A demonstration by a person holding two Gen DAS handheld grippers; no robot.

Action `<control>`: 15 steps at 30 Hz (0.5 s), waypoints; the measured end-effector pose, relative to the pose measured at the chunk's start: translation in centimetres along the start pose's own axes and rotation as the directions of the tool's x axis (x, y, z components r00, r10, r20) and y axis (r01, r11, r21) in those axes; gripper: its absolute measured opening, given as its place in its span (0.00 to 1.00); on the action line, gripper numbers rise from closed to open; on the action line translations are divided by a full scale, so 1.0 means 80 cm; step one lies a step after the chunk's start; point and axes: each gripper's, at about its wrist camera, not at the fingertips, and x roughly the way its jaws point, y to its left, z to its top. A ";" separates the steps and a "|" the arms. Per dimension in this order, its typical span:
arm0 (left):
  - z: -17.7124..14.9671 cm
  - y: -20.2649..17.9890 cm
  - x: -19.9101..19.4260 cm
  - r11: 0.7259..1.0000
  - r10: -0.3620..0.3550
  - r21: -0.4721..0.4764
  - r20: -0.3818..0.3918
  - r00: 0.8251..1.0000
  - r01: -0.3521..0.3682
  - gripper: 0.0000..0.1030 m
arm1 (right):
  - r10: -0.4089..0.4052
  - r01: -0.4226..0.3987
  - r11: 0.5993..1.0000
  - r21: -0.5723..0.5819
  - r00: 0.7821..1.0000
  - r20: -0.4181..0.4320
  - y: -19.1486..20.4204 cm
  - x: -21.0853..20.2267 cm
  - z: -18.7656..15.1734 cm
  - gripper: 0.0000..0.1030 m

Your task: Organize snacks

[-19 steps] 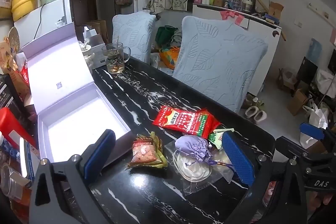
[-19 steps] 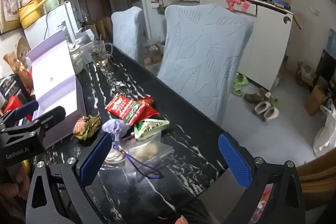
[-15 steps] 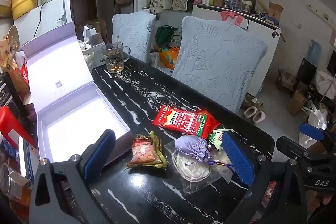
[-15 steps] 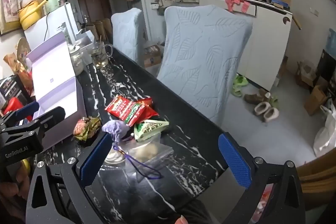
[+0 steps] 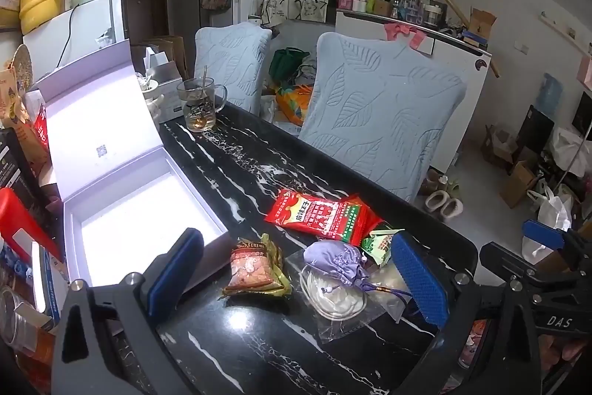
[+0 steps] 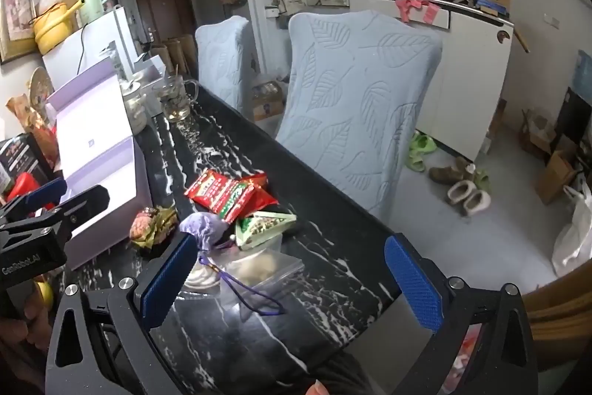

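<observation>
Change since earlier frames: none of note — both grippers and every packet sit where they did.
Left gripper [image 5: 296, 280]: jaws spread wide, nothing between the pads; hovering over the table's near end, lower centre of the left wrist view.
Right gripper [image 6: 292, 284]: jaws likewise wide apart, empty; lower centre of the right wrist view, also seen at the right edge of the left view.
Table [image 5: 236, 169]: black marble with white veins, running from lower centre towards upper left.
Gift box [image 5: 140, 224]: lilac, lid raised, tray bare; left of centre, at the table's left side.
Red snack packet [image 5: 318, 215]: flat on the table, centre of frame, well apart from the box.
Brown snack packet [image 5: 255, 269]: just beside the box's near corner, lower centre.
Purple pouch [image 5: 333, 261]: lying on a clear plastic bag [image 5: 347, 306], cord trailing right.
Green triangular packet [image 5: 381, 241]: tucked against the red packet's right end.
Glass mug [image 5: 199, 102]: upright with a spoon inside — far end of the table, upper left.
Chairs [image 5: 377, 121]: two, pale blue leaf-pattern covers, along the table's right side.
</observation>
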 end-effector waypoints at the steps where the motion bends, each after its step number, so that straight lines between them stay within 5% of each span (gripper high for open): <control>1: 0.000 0.000 0.000 1.000 0.000 -0.002 0.000 1.000 0.000 1.00 | 0.000 0.000 1.000 0.003 1.000 0.003 0.001 0.006 -0.004 1.00; 15: 0.002 -0.001 -0.003 1.000 -0.004 0.002 -0.002 1.000 0.004 1.00 | 0.002 -0.002 1.000 0.001 1.000 0.009 0.002 0.007 -0.005 1.00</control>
